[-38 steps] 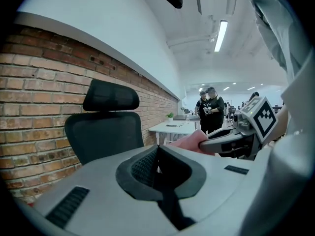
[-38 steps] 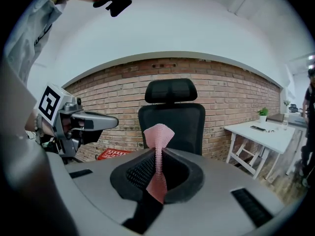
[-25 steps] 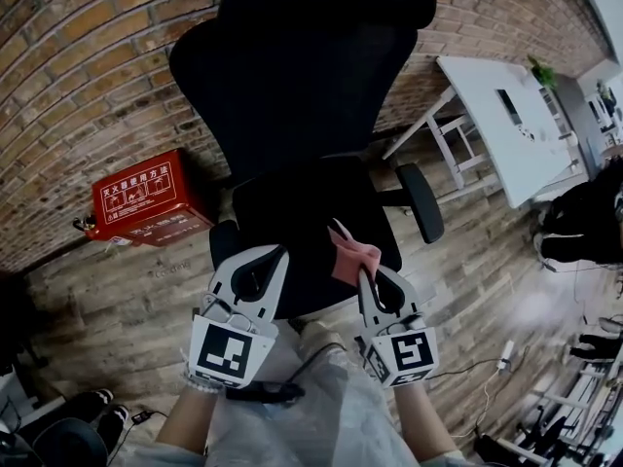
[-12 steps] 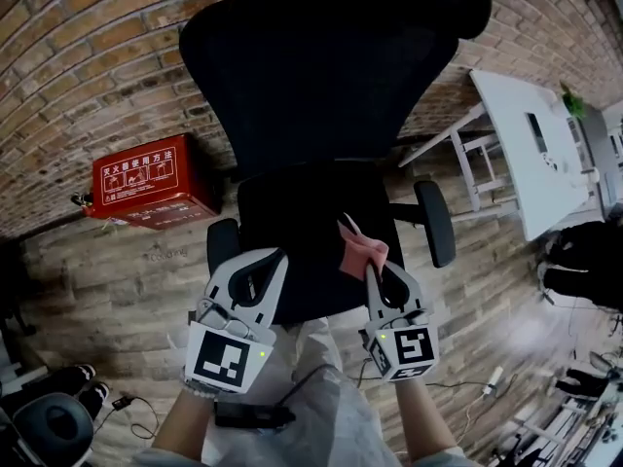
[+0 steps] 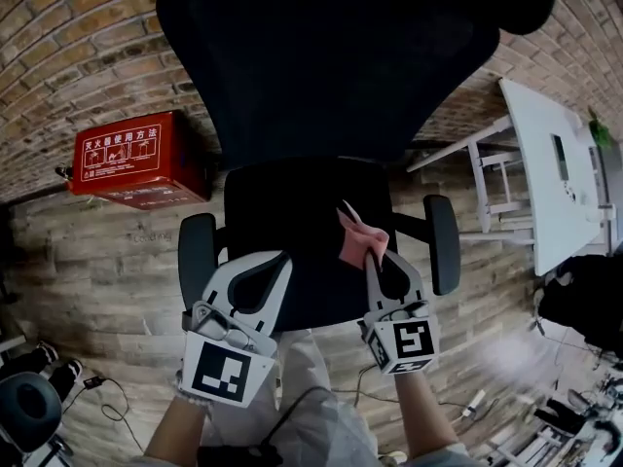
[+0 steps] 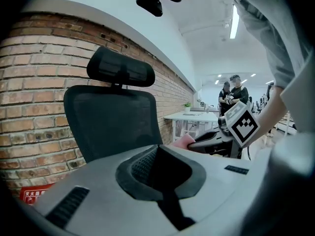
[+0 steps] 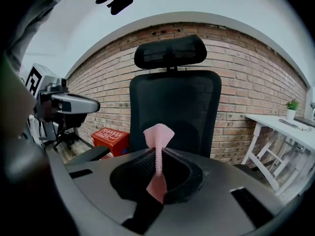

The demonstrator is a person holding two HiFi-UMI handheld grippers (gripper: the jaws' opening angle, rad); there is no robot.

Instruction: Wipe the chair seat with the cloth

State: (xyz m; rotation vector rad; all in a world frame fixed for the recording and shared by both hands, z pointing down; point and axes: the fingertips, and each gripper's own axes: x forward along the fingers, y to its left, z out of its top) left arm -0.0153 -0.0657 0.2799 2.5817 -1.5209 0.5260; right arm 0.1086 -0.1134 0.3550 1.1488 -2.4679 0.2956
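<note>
Closer over the chair seat (image 5: 292, 224) now, our right gripper (image 5: 371, 259) pinches the pink cloth (image 5: 358, 240), left gripper (image 5: 271, 261) closed empty, so we press flat and sweep wide.

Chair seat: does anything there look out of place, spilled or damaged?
Nothing stands out. The chair seat shows no visible spill or tear, and the pink cloth is pinched in the right claw, held over the seat's right side.

An office: a black office chair (image 5: 321, 76), a white desk (image 5: 557, 212), a brick wall (image 5: 58, 37).
</note>
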